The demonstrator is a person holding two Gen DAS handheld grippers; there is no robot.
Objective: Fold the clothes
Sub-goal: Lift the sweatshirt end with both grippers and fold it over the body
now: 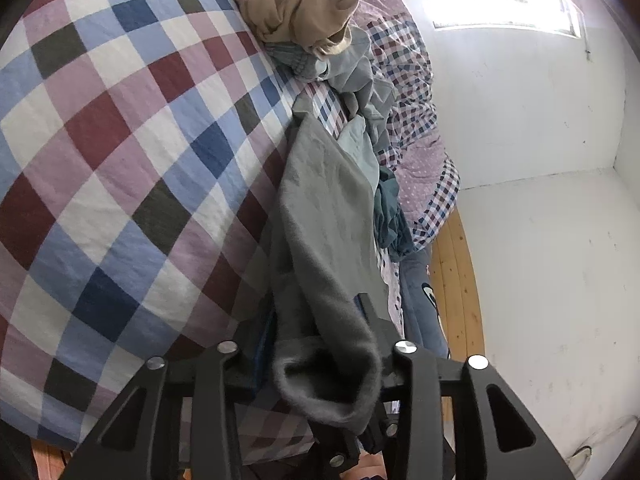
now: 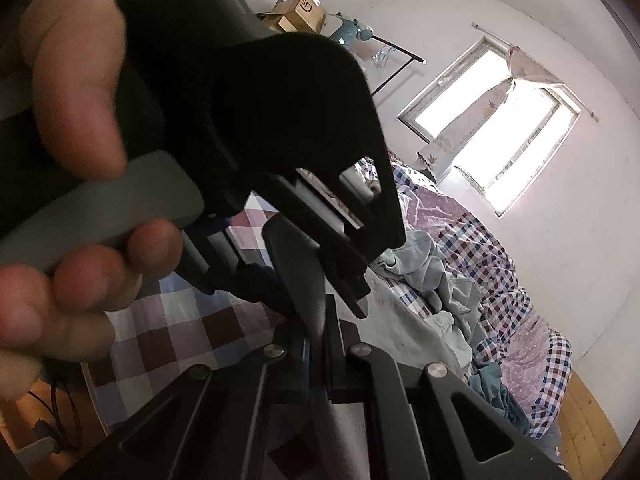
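Note:
A grey fleece garment [image 1: 324,200] stretches from the bottom of the left wrist view up across the checked bedspread [image 1: 120,140]. My left gripper [image 1: 320,344] is shut on its rolled near end, with cloth bunched over the fingers. In the right wrist view my right gripper [image 2: 314,344] is shut on a dark edge of the same grey garment [image 2: 400,320]. A person's hand [image 2: 72,92] holding the left tool's black housing [image 2: 280,120] fills the upper left and hides much of the bed.
A beige clothes pile [image 1: 296,4], pale grey-green clothes [image 1: 360,80] and a teal garment [image 1: 390,216] lie along the bed's far side. Beyond are a wooden floor [image 1: 460,280], a white wall and a bright window [image 2: 492,120]. Cardboard boxes [image 2: 300,10] stand at the back.

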